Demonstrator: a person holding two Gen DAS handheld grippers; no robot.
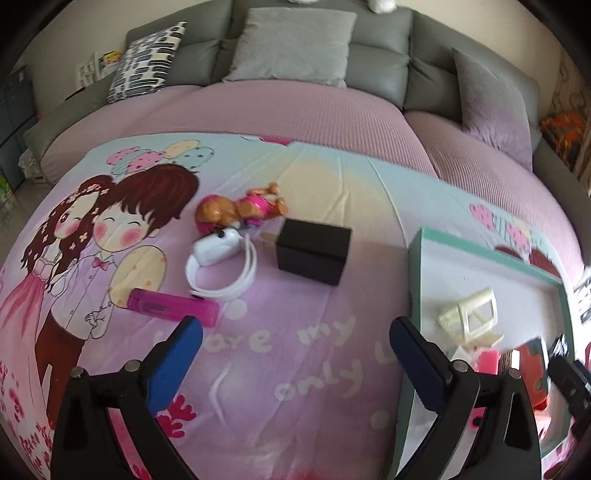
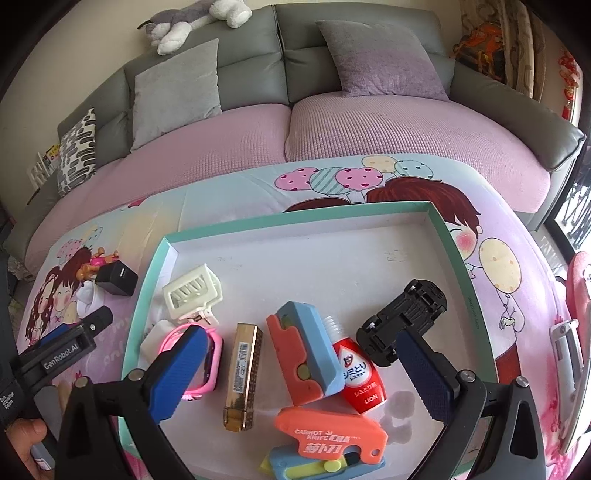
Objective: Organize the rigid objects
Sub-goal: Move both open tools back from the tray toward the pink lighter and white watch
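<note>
A green-rimmed white tray (image 2: 436,214) lies on a cartoon-print sheet. It holds a cream clip (image 2: 192,291), a pink watch (image 2: 212,354), a gold harmonica (image 2: 242,376), two carrot knives (image 2: 306,354) (image 2: 328,439), a red bottle (image 2: 360,376) and a black toy car (image 2: 404,317). My right gripper (image 2: 299,369) is open above these. My left gripper (image 1: 295,347) is open over the sheet, short of a pink lighter (image 1: 171,306), a white watch (image 1: 221,258), a black charger (image 1: 314,251) and a toy dog (image 1: 240,208). The tray (image 1: 415,266) shows at its right.
A grey sofa (image 2: 295,55) with pillows (image 2: 173,92) and a pink cover (image 2: 369,125) stands behind. A plush toy (image 2: 195,20) lies on its back. The left gripper also shows in the right wrist view (image 2: 70,343).
</note>
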